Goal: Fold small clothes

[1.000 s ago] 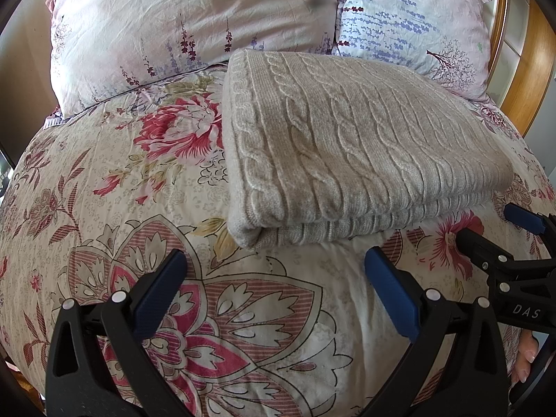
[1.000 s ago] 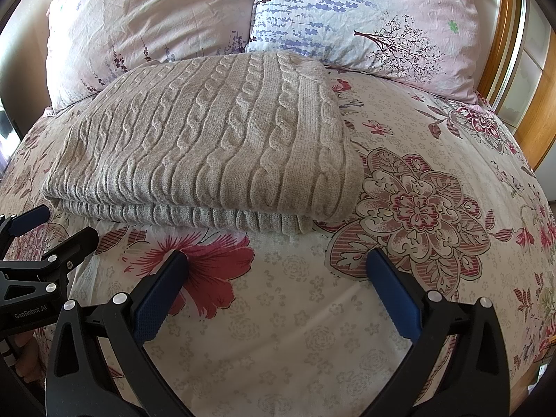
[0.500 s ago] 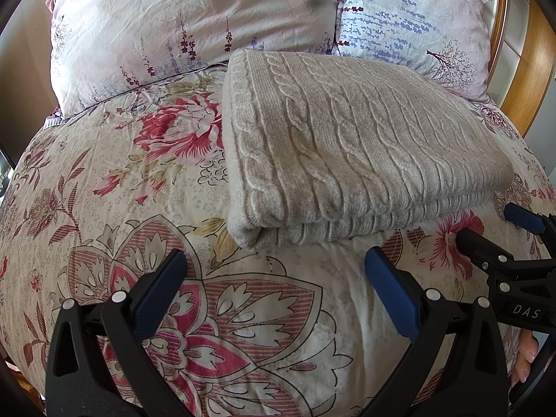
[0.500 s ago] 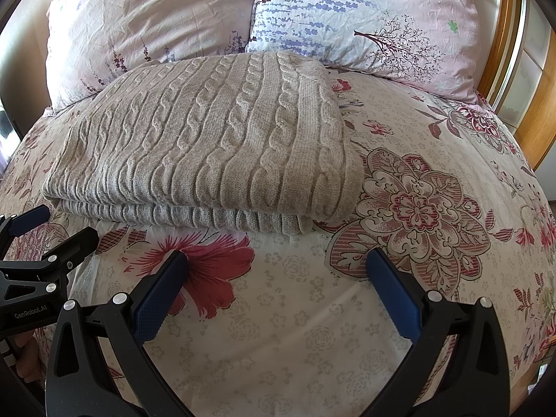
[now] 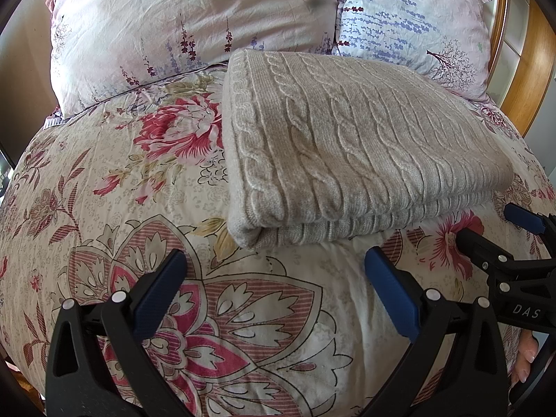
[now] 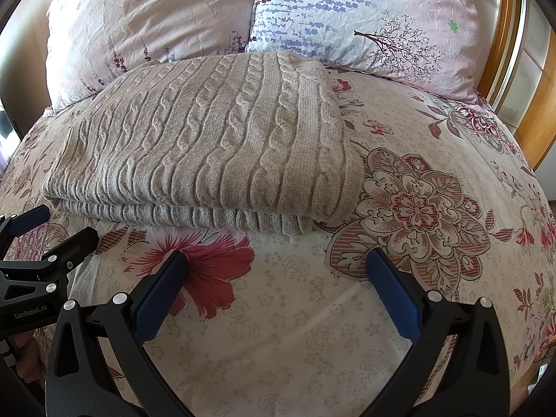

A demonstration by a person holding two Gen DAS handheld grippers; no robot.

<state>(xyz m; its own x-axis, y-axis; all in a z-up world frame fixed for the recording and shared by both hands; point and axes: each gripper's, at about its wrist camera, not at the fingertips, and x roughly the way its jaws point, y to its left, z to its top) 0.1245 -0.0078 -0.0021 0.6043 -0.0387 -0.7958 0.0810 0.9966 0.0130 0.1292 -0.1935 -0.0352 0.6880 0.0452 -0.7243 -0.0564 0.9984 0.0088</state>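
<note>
just ahead of both tools (image 5: 274, 271) (image 6: 278, 271), folded sweater (image 5: 354, 160)

In the left wrist view we read "DAS" in pale letters on the black body of the right hand-held gripper (image 5: 521, 232), at about 4 o'clock. In the right wrist view we read "GenRobot.AI" on the left hand-held gripper (image 6: 52, 224), at about 8 o'clock.

Both cameras are looking low across the bed (image 5: 104, 208) toward the pillows (image 6: 347, 10), sharing the folded sweater (image 5: 347, 146) close up.
</note>
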